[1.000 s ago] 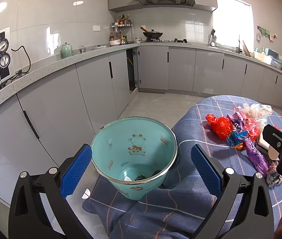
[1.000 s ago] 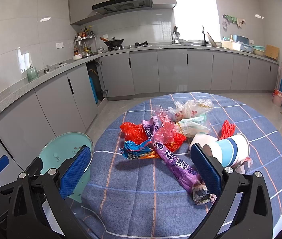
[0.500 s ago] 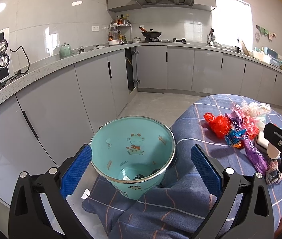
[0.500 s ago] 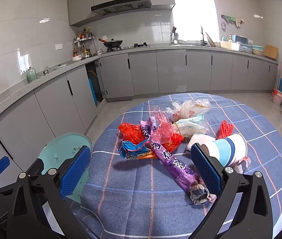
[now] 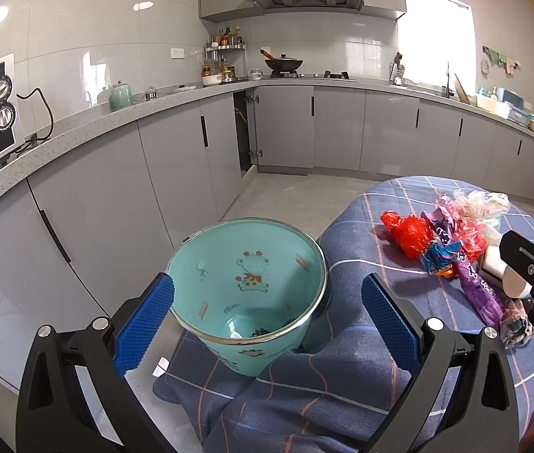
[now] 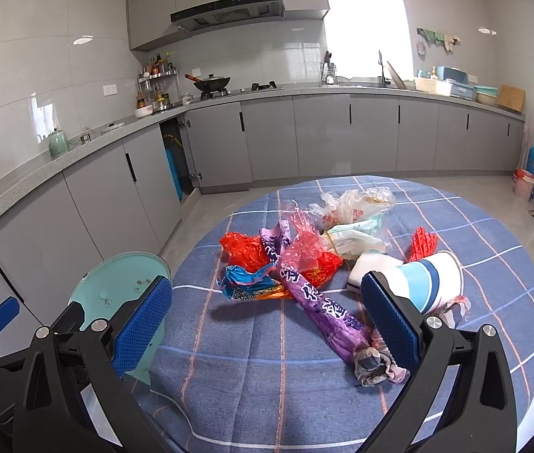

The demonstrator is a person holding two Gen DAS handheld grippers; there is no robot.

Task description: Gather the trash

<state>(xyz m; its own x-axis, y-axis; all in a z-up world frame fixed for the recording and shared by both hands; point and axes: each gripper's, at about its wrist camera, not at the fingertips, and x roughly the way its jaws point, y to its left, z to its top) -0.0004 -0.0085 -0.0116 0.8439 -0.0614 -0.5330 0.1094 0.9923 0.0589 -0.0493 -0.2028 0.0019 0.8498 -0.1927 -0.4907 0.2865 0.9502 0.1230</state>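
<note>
Two grippers in play, both with jaws spread wide and nothing between the pads. My left gripper [image 5: 267, 317] brackets the teal bin [image 5: 246, 290] without touching it: the bin sits just off the table edge, mouth tilted toward me, a few dark scraps visible at the bottom. My right gripper [image 6: 267, 317] looks across the checked tablecloth [image 6: 248, 377] at the trash pile.

Key relation: the purple wrapper [image 6: 319, 305] is the nearest piece to the right jaws. Its long axis runs diagonally, far-left to near-right, with the crumpled grey end [image 6: 374, 364] lying beside the right pad. Jaw opening line is roughly left-right, so it crosses that axis at an angle; I judge a small wrist turn would square the pinch.

Paper cup [image 6: 423, 283] lies on its side behind the right pad, mouth to the right. Red bag [image 6: 246, 251], blue wrapper [image 6: 248, 281] and clear bags [image 6: 353, 207] lie farther out.

Right arm is plainly nearer the pile; left is placed at the bin.
</note>
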